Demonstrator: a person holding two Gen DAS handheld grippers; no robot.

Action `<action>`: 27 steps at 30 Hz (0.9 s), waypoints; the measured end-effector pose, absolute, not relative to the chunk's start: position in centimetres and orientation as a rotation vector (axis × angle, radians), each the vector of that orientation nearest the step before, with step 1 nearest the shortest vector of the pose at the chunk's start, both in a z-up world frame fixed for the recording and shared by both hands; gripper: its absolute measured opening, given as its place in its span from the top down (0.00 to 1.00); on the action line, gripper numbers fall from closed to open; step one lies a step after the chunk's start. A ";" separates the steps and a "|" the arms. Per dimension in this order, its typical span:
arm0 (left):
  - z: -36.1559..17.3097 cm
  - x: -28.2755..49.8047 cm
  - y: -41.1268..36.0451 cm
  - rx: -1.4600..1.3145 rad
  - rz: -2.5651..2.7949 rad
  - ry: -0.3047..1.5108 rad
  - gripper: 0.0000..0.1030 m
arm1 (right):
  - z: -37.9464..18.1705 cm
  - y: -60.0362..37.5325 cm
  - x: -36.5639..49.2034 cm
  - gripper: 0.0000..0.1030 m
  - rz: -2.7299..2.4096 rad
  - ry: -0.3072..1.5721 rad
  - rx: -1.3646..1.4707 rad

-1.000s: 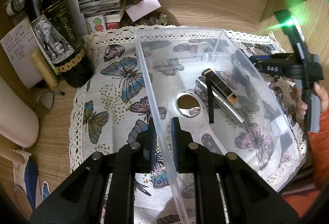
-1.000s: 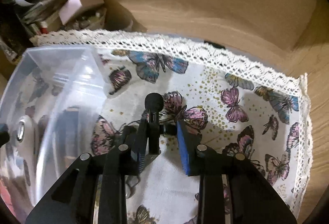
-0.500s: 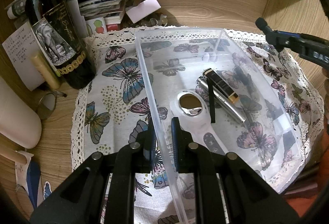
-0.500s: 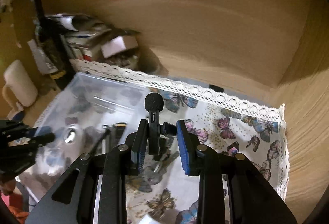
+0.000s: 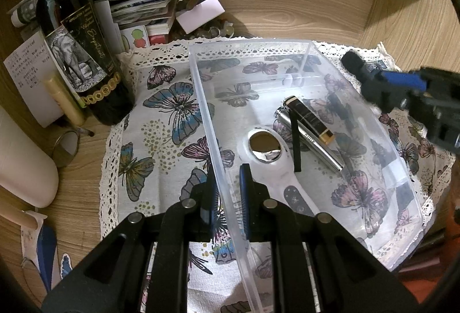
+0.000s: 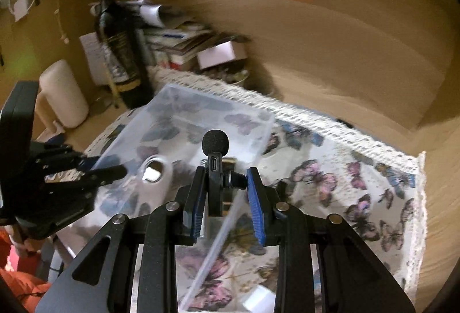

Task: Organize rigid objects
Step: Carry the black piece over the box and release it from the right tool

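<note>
A clear plastic bin (image 5: 287, 45) lies on a butterfly cloth (image 5: 169, 111). In it are a white mirror-like tool (image 5: 266, 152), a silver tube (image 5: 316, 146) and a black-and-gold tube (image 5: 310, 120). My left gripper (image 5: 228, 192) is shut on the bin's left wall. My right gripper (image 6: 225, 192) is shut on a small black clip microphone (image 6: 215, 163) with a foam head and holds it above the bin (image 6: 201, 111). It also shows in the left wrist view (image 5: 402, 88), at the bin's right side.
A dark wine bottle (image 5: 80, 54) stands at the back left beside stacked papers and small boxes (image 5: 149, 14). A white cylinder (image 5: 23, 163) lies at the left edge. Wooden walls close the back and right.
My right gripper has lifted the microphone off the cloth and carried it left, over the bin. My left gripper has stayed on the bin wall.
</note>
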State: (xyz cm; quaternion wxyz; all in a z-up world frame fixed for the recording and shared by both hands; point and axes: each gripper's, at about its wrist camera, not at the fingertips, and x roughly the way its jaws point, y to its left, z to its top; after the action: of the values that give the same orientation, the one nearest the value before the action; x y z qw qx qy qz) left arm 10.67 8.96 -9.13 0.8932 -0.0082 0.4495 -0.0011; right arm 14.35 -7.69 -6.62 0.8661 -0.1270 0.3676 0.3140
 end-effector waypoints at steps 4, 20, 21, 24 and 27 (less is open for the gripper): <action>-9.1 10.7 8.8 -0.018 -0.004 0.931 0.87 | -7.8 -6.4 14.1 0.75 0.690 0.810 -0.282; -9.2 10.6 8.6 -0.011 -0.007 0.930 0.87 | -9.7 -3.6 13.8 0.75 0.748 0.861 -0.364; -9.2 10.6 8.6 -0.010 -0.007 0.930 0.87 | -9.6 -3.8 13.9 0.74 0.745 0.859 -0.359; -9.2 10.6 8.6 -0.012 -0.007 0.930 0.87 | -8.9 -4.6 14.2 0.74 0.729 0.850 -0.334; -9.1 10.5 8.6 -0.010 -0.007 0.930 0.87 | -7.9 -5.8 14.5 0.74 0.698 0.827 -0.306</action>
State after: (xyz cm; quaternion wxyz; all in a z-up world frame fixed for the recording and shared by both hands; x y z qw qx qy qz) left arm 10.54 8.58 -9.15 0.8939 -0.0049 0.4482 -0.0032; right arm 14.52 -5.81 -7.90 0.8460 -0.1452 0.3918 0.3311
